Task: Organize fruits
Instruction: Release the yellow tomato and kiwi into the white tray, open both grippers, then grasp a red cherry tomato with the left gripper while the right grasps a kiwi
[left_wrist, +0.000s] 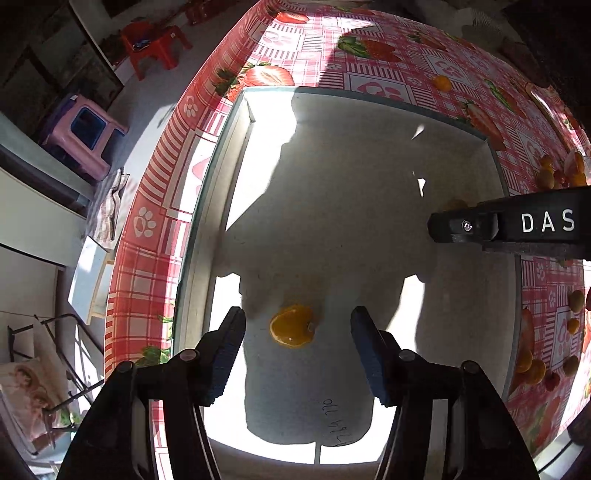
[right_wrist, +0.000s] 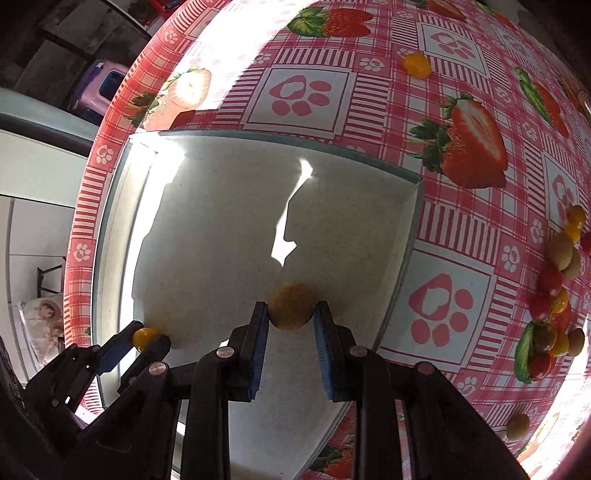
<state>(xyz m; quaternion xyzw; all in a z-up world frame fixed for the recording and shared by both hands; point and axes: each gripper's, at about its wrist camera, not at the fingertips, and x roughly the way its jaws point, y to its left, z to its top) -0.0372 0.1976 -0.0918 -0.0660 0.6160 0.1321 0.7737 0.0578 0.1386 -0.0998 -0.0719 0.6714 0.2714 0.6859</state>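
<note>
A shallow grey tray (left_wrist: 369, 147) lies on the strawberry tablecloth, seen also in the right wrist view (right_wrist: 221, 206). My left gripper (left_wrist: 297, 343) is open above the tray floor, with a small orange fruit (left_wrist: 291, 326) lying between its fingers. My right gripper (right_wrist: 291, 332) is shut on a round tan-yellow fruit (right_wrist: 291, 305) and holds it over the tray. The left gripper (right_wrist: 146, 341) with the orange fruit (right_wrist: 144, 338) also shows at lower left in the right wrist view. The right gripper's black body (left_wrist: 509, 225) shows at right in the left wrist view.
A heap of red, orange and tan small fruits (right_wrist: 554, 295) lies on the cloth right of the tray. One orange fruit (right_wrist: 416, 65) sits alone beyond the tray. Another tan fruit (right_wrist: 518, 426) lies at lower right. The table edge and stools (left_wrist: 85, 136) are at left.
</note>
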